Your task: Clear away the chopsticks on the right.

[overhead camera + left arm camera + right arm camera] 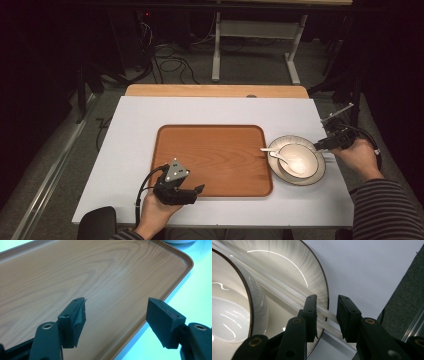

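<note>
Chopsticks [287, 293], pale and glossy, lie across the plate [316, 175] right of the wooden tray [215, 155], long axis running toward it. Right claw [326, 313] straddles their near ends, jaws narrowly parted. Left claw [116, 320] gapes wide over the tray's bare near edge.

This looks like a lab: behind the white counter [150, 120] lie tangled cables [167, 62] on a grey floor [250, 65], beside a metal desk frame [260, 35].
</note>
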`<state>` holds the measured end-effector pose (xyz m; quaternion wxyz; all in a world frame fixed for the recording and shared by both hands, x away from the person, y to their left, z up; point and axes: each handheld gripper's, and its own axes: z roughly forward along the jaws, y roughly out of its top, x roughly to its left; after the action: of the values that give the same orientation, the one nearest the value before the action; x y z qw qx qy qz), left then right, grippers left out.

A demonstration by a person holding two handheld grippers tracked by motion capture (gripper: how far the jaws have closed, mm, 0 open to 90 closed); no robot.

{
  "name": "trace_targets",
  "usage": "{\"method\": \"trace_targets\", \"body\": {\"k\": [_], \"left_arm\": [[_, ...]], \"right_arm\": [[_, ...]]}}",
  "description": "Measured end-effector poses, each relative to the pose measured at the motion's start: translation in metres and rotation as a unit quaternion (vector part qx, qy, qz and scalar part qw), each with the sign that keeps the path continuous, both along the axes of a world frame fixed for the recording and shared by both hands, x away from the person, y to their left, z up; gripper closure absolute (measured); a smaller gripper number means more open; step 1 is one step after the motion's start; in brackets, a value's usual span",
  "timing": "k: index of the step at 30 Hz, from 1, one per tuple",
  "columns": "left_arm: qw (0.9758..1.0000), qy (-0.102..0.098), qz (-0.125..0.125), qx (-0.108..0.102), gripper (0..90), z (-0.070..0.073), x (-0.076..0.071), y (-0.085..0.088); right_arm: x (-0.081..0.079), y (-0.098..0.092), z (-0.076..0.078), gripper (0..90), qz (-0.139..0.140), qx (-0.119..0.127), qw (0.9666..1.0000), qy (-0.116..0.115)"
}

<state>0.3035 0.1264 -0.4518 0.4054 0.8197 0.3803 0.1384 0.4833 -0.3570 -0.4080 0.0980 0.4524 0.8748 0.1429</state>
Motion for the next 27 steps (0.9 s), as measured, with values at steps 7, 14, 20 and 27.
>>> {"method": "trace_targets", "body": {"k": [7, 14, 20, 27], "left_arm": [[1.0000, 0.001, 0.000, 0.000, 32.4, 0.000, 0.000, 0.000], [1.0000, 0.000, 0.000, 0.001, 32.4, 0.000, 0.000, 0.000], [1.0000, -0.001, 0.001, 0.000, 32.5, 0.000, 0.000, 0.000], [1.0000, -0.002, 0.001, 0.001, 32.4, 0.000, 0.000, 0.000]], "right_arm": [[0.002, 0.003, -0.002, 69.4, 0.003, -0.002, 1.0000, 0.000], [-0.001, 0.003, -0.002, 72.7, 0.011, -0.005, 0.9999, 0.001], [-0.007, 0.012, -0.003, 73.9, 0.037, -0.021, 0.9991, -0.009], [-0.007, 0.020, -0.004, 76.1, 0.049, -0.026, 0.9984, -0.009]]}}
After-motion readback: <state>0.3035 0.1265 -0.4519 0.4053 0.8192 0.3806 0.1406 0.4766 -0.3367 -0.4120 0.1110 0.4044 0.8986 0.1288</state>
